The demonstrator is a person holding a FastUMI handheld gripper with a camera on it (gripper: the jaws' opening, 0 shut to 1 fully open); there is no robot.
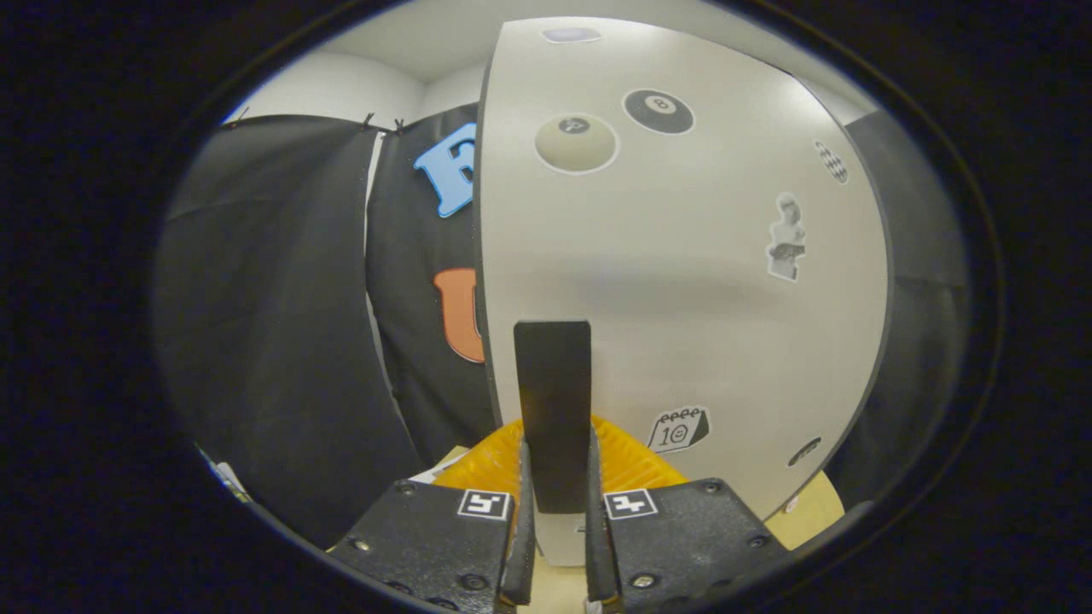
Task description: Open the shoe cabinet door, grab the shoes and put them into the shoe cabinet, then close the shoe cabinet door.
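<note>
The white shoe cabinet door (682, 281) stands upright right in front of me, dotted with small stickers. A black flat vertical handle (553, 375) sticks out from its lower middle. My gripper (556, 452) is shut on this handle, with one finger (522, 512) pressing on each side of it. The door's left edge (483, 256) stands free against the cloth wall behind it. I cannot tell how far the door is swung.
Black cloth wall (273, 298) hangs to the left and behind the door, and more dark cloth shows to the right (921, 341). A pale wooden surface (806, 512) lies under the door's lower right corner. White wall and ceiling (341, 85) run above.
</note>
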